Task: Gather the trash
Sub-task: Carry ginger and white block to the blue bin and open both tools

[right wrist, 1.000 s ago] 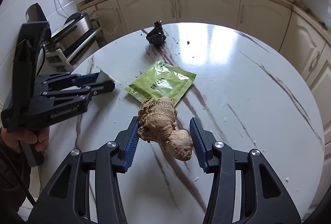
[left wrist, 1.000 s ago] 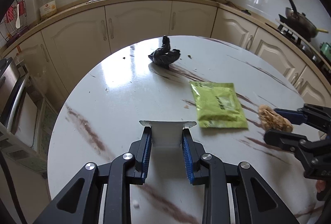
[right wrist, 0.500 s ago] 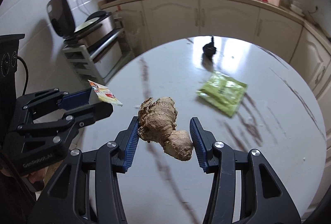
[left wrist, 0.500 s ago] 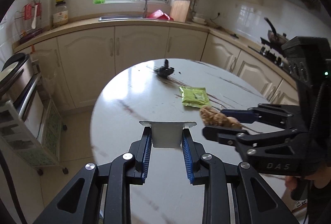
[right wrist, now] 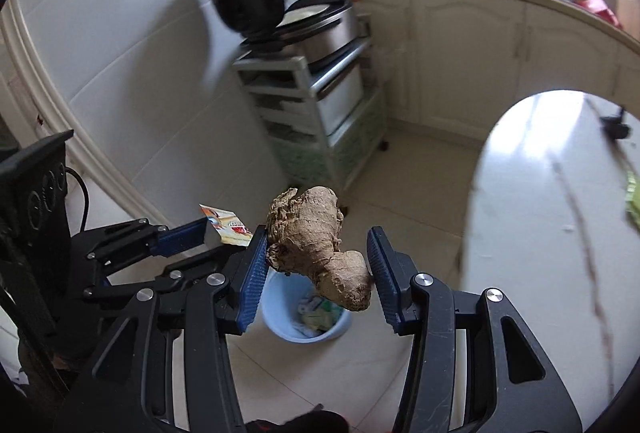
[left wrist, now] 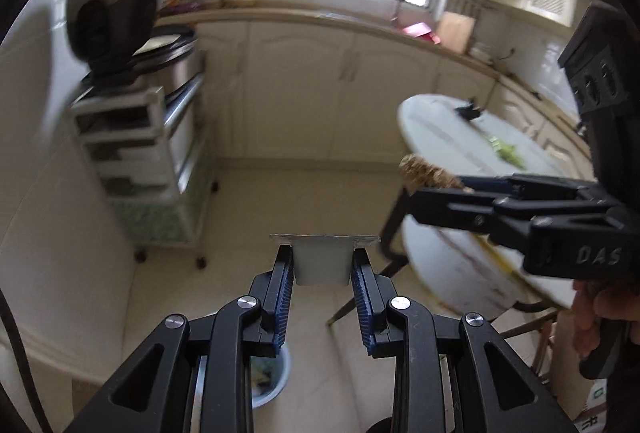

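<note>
Cream tiled kitchen floor fills both views, with a light blue plastic trash bin [right wrist: 306,317] low centre, the right gripper [right wrist: 316,259] half-open but clamped on a knobbly brown ginger root [right wrist: 316,241] above it, and the left gripper [left wrist: 322,271] narrowly pinching a small white-backed snack wrapper [left wrist: 322,259].

Open floor around the blue bin [right wrist: 306,317]; table [right wrist: 540,233] flanks right.
</note>
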Demonstrator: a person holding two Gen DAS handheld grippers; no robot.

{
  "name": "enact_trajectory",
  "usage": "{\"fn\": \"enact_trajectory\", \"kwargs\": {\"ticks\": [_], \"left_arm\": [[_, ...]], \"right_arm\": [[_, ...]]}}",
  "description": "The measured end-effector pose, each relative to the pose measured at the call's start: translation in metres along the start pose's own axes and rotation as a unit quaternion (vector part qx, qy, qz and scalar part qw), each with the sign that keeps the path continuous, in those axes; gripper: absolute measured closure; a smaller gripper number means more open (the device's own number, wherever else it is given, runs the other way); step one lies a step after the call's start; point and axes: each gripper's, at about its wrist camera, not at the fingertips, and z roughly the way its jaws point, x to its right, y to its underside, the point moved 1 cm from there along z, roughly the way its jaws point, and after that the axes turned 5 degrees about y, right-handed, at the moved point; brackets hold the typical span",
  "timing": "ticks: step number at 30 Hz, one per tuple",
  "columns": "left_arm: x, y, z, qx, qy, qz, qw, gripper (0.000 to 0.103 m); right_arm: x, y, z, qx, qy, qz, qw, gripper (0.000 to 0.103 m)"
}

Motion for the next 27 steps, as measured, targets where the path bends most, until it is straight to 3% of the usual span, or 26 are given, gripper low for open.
{"fn": "enact_trajectory", "kwargs": {"ticks": [2,7,14,19,27], "left_arm": [[-0.022,0.015,-0.003,-0.012,-0.019,-0.015,0.9996,0.078],[-0.059,0.038,0.006,-0.037,-0.025,-0.056,0.9974,0.078],[-0.098,0.055,0.032,-0.075,-0.050,-0.097,0.9911,0.076],[-0.105,0.049,0.045,-0.080,-0.076,-0.118,0.9868,0.061],[-0.106,0.053,0.040,-0.072,-0.097,-0.140,0.9827,0.055]], "right_arm": [[-0.014,0.002,0.022,-0.010,-0.012,0.006,1.000,0.057],[-0.040,0.009,0.080,-0.046,-0.022,0.007,0.999,0.057],[-0.059,0.017,0.144,-0.091,-0.037,0.002,0.995,0.057],[-0.065,0.021,0.177,-0.114,-0.050,0.006,0.992,0.057],[-0.080,0.027,0.201,-0.134,-0.073,0.006,0.988,0.055]]}}
